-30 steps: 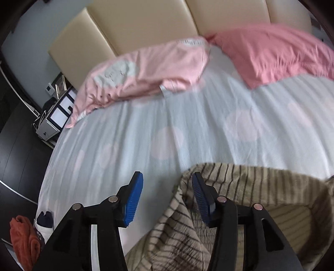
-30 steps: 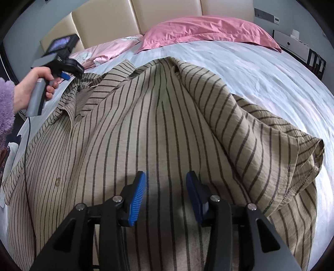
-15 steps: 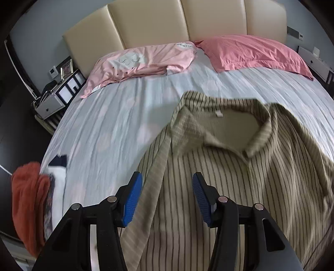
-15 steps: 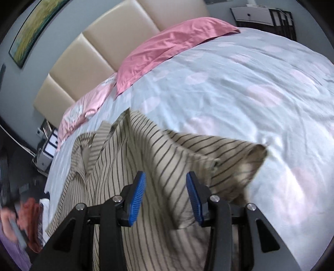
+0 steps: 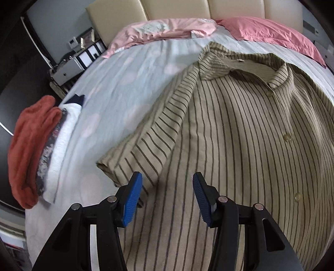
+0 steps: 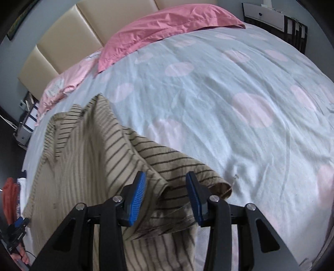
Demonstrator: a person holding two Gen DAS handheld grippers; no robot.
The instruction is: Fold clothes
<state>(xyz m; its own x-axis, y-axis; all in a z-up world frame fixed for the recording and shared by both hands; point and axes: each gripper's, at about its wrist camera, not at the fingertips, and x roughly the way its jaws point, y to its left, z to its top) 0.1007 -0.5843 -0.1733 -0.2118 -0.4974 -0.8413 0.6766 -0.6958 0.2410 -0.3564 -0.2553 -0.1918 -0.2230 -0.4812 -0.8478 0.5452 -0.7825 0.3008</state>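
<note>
Shirt (image 5: 240, 133): tan with dark stripes, short-sleeved, buttoned front up, collar toward the headboard. Lies spread on the bed (image 5: 125, 87), near its foot-side edge. One sleeve (image 5: 146, 146) is laid out flat toward the stack; the other sleeve (image 6: 183, 166) sits bunched and creased on the cover.

Left gripper (image 5: 167, 193): blue fingers (image 5: 133, 196) parted wide, nothing between them, poised over the shirt beside the flat sleeve's underarm. Contact with the cloth cannot be told.

Right gripper (image 6: 165, 198): fingers (image 6: 137, 196) likewise apart, holding nothing, above the bunched sleeve near its hem.

Bed cover: pale blue with large pink dots, wrinkled.

Stack (image 5: 41, 150): folded clothes at the bed's edge, well apart from the shirt; an orange-red fuzzy piece outermost, a patterned dark one next, a white one innermost.

Pillows: a pale pink one (image 5: 162, 31) and a deeper pink one (image 5: 271, 33), side by side at the head, against a cream padded headboard (image 5: 177, 10).

Nightstand (image 5: 68, 64): white, beside the bed, with small framed items on top.

Hand (image 6: 23, 258): the person's, low in the right view's corner, gripping the left gripper's handle.
</note>
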